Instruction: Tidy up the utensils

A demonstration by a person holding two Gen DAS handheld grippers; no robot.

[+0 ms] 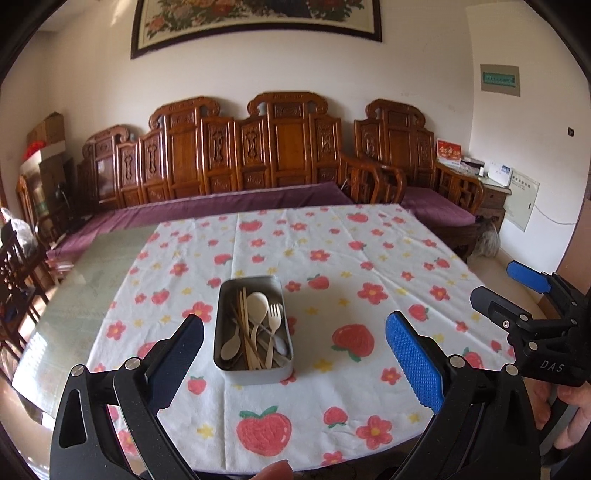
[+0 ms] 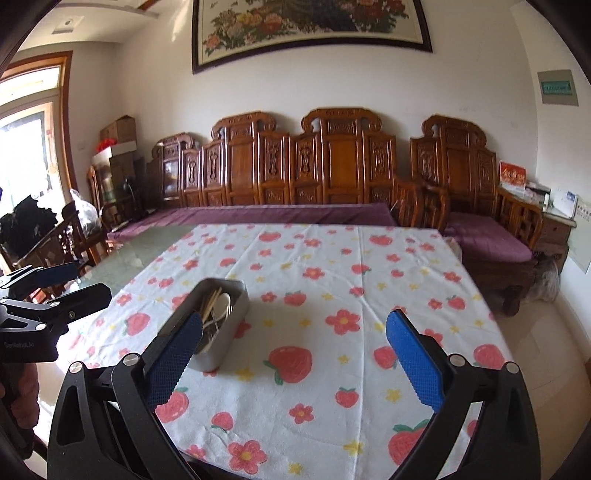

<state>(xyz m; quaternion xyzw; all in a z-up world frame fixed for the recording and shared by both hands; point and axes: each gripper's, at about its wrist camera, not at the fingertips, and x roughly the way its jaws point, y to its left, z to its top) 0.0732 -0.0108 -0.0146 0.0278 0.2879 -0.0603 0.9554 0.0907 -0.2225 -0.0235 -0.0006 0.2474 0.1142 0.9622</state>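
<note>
A table (image 1: 92, 280) is mostly covered by a white cloth (image 1: 369, 258) printed with red strawberries and flowers. On the cloth stands a shallow metal tin (image 1: 253, 369), oblong with rounded corners. Inside the tin lie pale wooden utensils in a loose heap: a large spoon (image 1: 257, 306), a fork (image 1: 274, 319), a smaller spoon (image 1: 231, 347) and several thin sticks (image 1: 244, 325) that look like chopsticks, though the pile is too tangled to be sure.

The left gripper (image 1: 295, 350) hovers above the near end of the tin with its two fingers spread wide, one on each side of the tin and clear of it, holding nothing. The right gripper (image 2: 294, 350) is also spread wide and holds nothing; it hangs over bare cloth to the right of the tin, and in its own camera the left finger overlaps the tin's near end (image 2: 221, 317). Whether that finger touches the tin is unclear.

Beyond the tin, past the far edge of the table, a carved wooden bench (image 1: 258, 155) with purple cushions stands against the wall, under a framed flower picture (image 1: 255, 18).
</note>
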